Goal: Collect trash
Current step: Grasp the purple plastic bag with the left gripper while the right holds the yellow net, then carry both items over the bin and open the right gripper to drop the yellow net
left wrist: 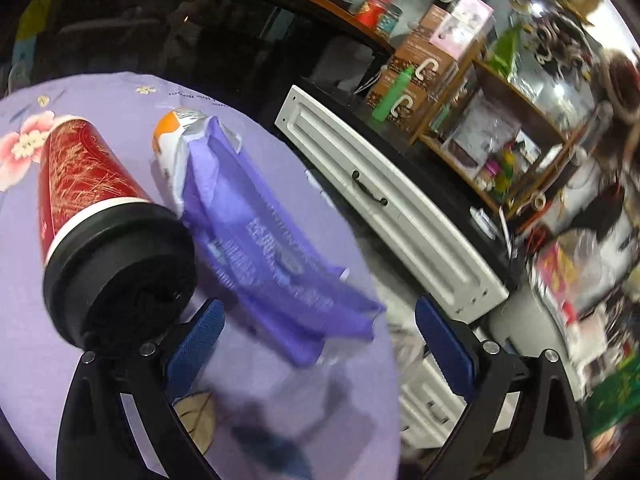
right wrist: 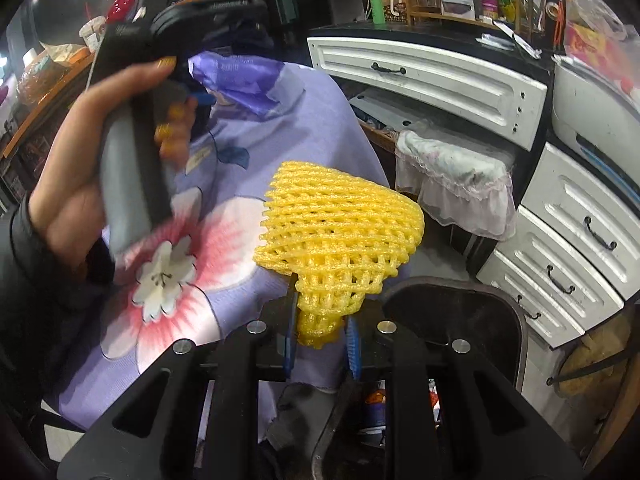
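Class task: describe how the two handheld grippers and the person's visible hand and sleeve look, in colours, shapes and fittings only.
Left gripper and right gripper: black angular finger arms with cut-out slots, round silver bolts, blue textured pads. Seen from the right wrist, the left one has a grey-and-black handle. The hand has yellow-painted nails and a dark sleeve.

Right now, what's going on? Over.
Right gripper shut on yellow foam net, beside dark bin. Left gripper open, purple wrapper ahead. Red cup close by.
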